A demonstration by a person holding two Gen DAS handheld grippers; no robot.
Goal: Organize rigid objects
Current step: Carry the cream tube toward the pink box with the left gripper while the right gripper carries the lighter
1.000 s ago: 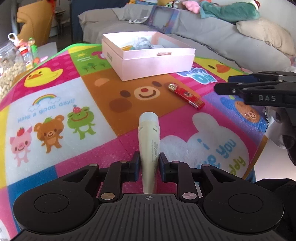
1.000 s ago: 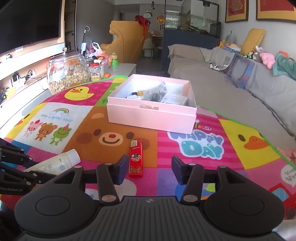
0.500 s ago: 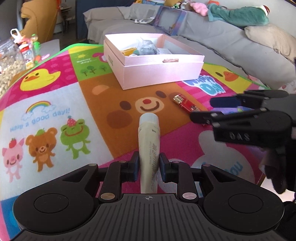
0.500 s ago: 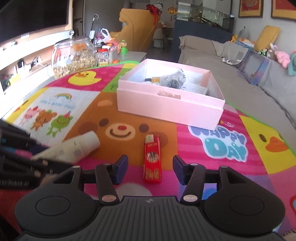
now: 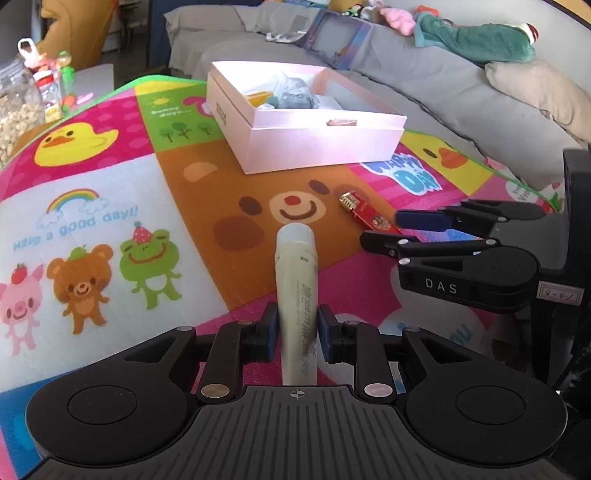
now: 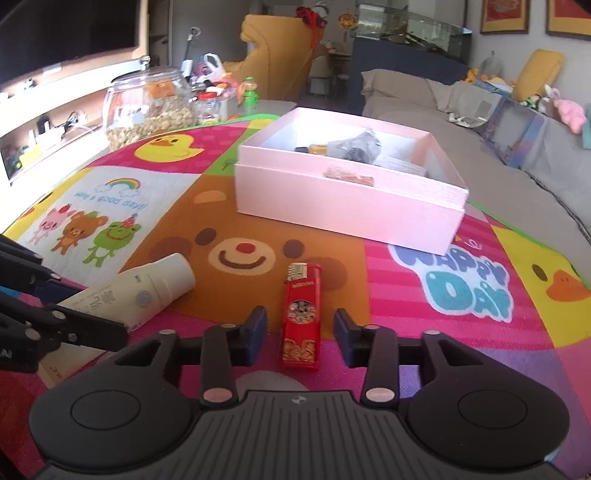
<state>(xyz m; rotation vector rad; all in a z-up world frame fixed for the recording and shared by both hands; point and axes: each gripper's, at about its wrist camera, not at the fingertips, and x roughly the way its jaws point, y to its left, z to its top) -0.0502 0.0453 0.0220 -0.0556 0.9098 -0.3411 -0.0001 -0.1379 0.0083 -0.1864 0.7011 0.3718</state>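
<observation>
Right tool (image 6: 300, 336) now astride lighter (image 6: 301, 314)

1. A grey sofa (image 6: 461, 107) runs past the counter's far edge, with cushions and soft toys along its back.
2. A yellow armchair (image 6: 280, 55) stands beyond the far left corner.
3. Framed pictures (image 6: 504, 16) hang high on the wall.
4. A dark screen (image 6: 70, 33), probably a television, fills the upper left.

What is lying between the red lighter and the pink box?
Nothing. In the right wrist view, only bare mat with the bear's face separates the red lighter from the pink box.
</observation>
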